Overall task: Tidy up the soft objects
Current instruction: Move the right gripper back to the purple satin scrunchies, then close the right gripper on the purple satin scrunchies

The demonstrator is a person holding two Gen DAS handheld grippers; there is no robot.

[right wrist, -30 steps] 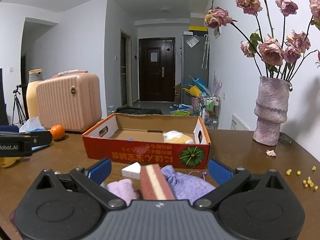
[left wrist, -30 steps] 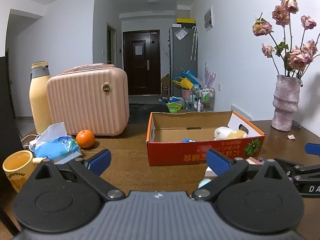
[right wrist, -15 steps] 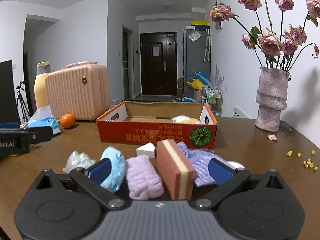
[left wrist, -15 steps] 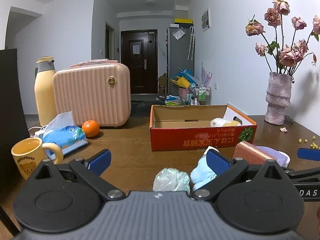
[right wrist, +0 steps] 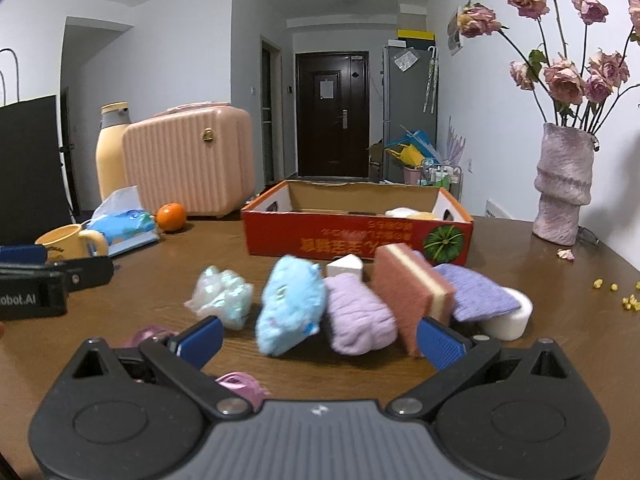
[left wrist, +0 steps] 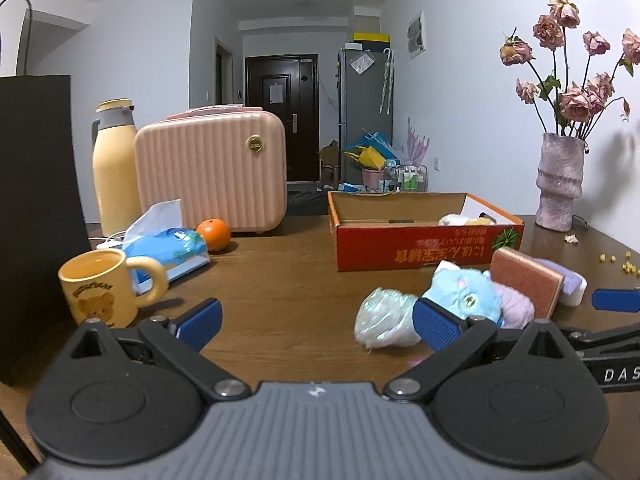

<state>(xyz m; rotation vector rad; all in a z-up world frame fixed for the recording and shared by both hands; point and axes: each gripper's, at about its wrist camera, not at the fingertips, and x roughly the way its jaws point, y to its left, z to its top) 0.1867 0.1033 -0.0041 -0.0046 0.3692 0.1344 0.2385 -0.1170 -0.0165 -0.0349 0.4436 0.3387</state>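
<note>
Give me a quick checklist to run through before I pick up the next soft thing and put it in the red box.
1. Right tool open and empty: ok.
2. Left tool open and empty: ok.
3. Blue plush toy lies just ahead of the right tool, nothing on top: ok.
4. Red cardboard box open-topped with free floor space; only a pale soft item at its right end: ok.
5. Neighbours clear of the plush: not ok; the lilac rolled cloth lies right against it.
6. Left tool clear of the right tool's path to the box: ok; it sits far left.
</note>
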